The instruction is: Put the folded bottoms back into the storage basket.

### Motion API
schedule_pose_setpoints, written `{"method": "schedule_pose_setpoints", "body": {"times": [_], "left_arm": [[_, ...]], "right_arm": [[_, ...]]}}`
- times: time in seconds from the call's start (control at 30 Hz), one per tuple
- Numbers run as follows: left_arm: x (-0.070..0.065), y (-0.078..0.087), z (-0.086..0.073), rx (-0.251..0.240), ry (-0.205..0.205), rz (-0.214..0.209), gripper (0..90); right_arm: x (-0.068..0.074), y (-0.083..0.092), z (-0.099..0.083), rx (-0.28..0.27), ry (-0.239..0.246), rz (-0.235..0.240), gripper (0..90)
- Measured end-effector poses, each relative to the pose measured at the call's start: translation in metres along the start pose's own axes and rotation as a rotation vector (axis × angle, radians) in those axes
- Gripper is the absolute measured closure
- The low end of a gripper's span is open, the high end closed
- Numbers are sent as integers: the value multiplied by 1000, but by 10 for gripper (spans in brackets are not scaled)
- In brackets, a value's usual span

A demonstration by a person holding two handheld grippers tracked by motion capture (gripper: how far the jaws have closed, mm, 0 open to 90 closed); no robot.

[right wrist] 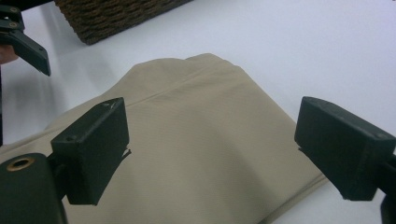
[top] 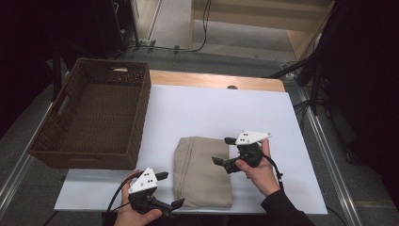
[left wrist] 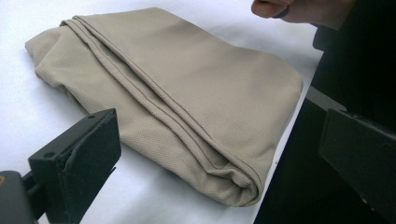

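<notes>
High view: the white rectangular table top [top: 197, 113] carries all items. At its left edge sits the dark brown woven wicker basket [top: 120, 82], empty and standing open beside the work, a likely receptacle for the cloth, in my judgement. The folded beige fabric bundle [top: 202, 172] lies flat near the front edge of the table top, close to the person, just right of the basket's near corner and apart from it. The two grippers flank it, which suggests a two-sided lift is being set up.

Left gripper [top: 170, 188]: held at the bundle's front left corner, jaws spread wide, nothing between them; in the left gripper view the bundle [left wrist: 187, 93] lies ahead of the jaws, untouched.

Right gripper [top: 224, 151]: poised at the bundle's upper right edge, jaws likewise apart and empty; the right gripper view shows the bundle [right wrist: 201, 149] between and below the jaws, contact not confirmed.

Condition of the bundle: a neat rectangular fold, several layers thick, with a stitched seam running lengthwise and rounded, soft edges. Surface is matte, finely woven, lightly creased
</notes>
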State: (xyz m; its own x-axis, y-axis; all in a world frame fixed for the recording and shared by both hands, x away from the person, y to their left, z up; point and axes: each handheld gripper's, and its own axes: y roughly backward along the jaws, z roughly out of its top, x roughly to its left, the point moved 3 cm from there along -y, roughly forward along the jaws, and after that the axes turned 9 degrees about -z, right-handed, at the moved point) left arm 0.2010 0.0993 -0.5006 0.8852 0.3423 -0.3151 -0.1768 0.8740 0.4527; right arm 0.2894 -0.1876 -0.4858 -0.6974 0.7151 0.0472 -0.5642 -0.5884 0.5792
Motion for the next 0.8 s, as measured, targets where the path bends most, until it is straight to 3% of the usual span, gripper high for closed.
{"method": "schedule_pose_setpoints", "body": {"times": [0.5, 0.8], "left_arm": [[0, -1, -1, 5, -5, 2, 0], [-1, -2, -1, 8, -6, -5, 0]], "right_arm": [[-25, -31, 4, 51, 23, 16, 89], [-33, -55, -4, 103, 31, 39, 121]]}}
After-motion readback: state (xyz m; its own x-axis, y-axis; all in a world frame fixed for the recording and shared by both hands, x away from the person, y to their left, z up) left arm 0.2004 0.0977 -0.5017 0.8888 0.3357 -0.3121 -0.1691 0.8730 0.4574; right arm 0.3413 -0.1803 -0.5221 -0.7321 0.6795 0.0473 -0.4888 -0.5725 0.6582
